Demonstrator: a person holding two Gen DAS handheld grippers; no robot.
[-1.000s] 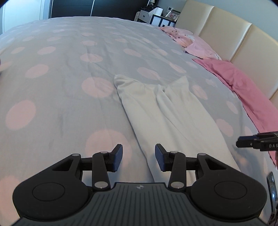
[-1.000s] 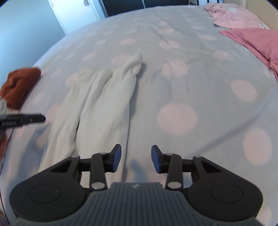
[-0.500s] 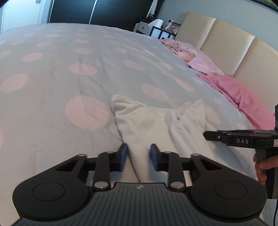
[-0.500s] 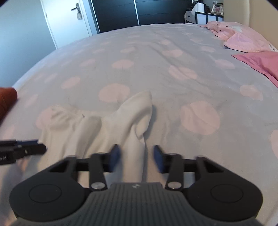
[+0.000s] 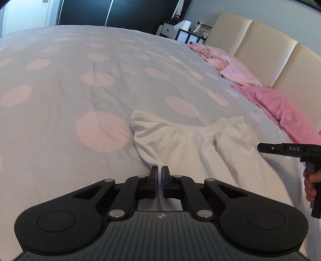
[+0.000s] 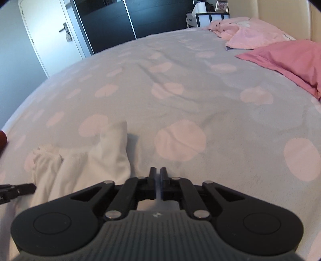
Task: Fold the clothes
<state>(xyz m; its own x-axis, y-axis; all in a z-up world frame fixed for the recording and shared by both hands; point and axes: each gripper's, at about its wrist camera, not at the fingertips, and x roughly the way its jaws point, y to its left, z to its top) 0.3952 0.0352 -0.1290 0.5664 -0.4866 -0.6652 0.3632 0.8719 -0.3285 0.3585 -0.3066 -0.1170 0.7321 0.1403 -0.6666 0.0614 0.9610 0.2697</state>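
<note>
A white garment (image 5: 200,148) lies crumpled on the spotted grey bedcover (image 5: 90,66), neckline away from me. My left gripper (image 5: 159,176) is shut on a pinched fold at the garment's left edge. The right gripper's side (image 5: 280,149) shows at the right over the garment, with a hand (image 5: 311,180) on its handle. In the right wrist view the white garment (image 6: 108,160) lies to the left and its right edge runs under the fingers. My right gripper (image 6: 157,176) has its jaws almost together with a thin pale strip of cloth between the pads.
Pink pillows (image 5: 280,108) and a pink garment (image 5: 212,56) lie along the cream headboard (image 5: 260,52). A nightstand (image 5: 180,32) stands beyond the bed. A white door (image 6: 54,36) and a dark wardrobe (image 6: 124,18) are at the far side. A rust-red item (image 6: 3,138) sits at the bed's left edge.
Both grippers went from open to shut, each pinching an edge of the white garment. Both came lower and closer to it; the right one also shifted right.
</note>
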